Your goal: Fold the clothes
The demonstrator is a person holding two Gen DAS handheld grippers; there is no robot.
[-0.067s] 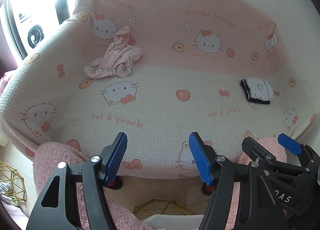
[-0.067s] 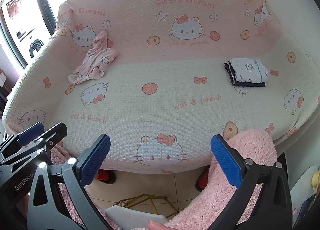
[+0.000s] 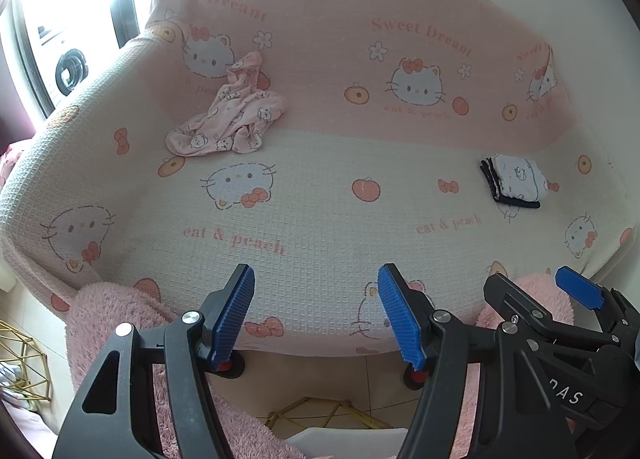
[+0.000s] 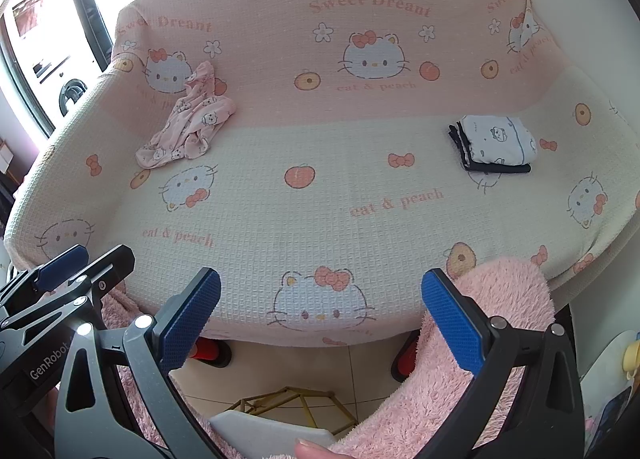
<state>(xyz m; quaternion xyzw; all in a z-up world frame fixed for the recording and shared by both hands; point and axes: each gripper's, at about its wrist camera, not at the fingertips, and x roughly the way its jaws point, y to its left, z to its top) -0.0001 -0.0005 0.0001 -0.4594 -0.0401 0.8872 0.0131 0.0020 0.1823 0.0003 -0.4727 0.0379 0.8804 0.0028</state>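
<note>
Left hand-held gripper [image 3: 316, 315] open, handle cropped — empty

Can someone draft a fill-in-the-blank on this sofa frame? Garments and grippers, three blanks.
1. The crumpled pink garment lies on the ____ part of the sofa cover.
2. The white garment on the other side is already ____, resting on dark folded pieces.
3. Both the left gripper and the right gripper hold ____, their jaws wide apart.

Missing words: left; folded; nothing
</note>
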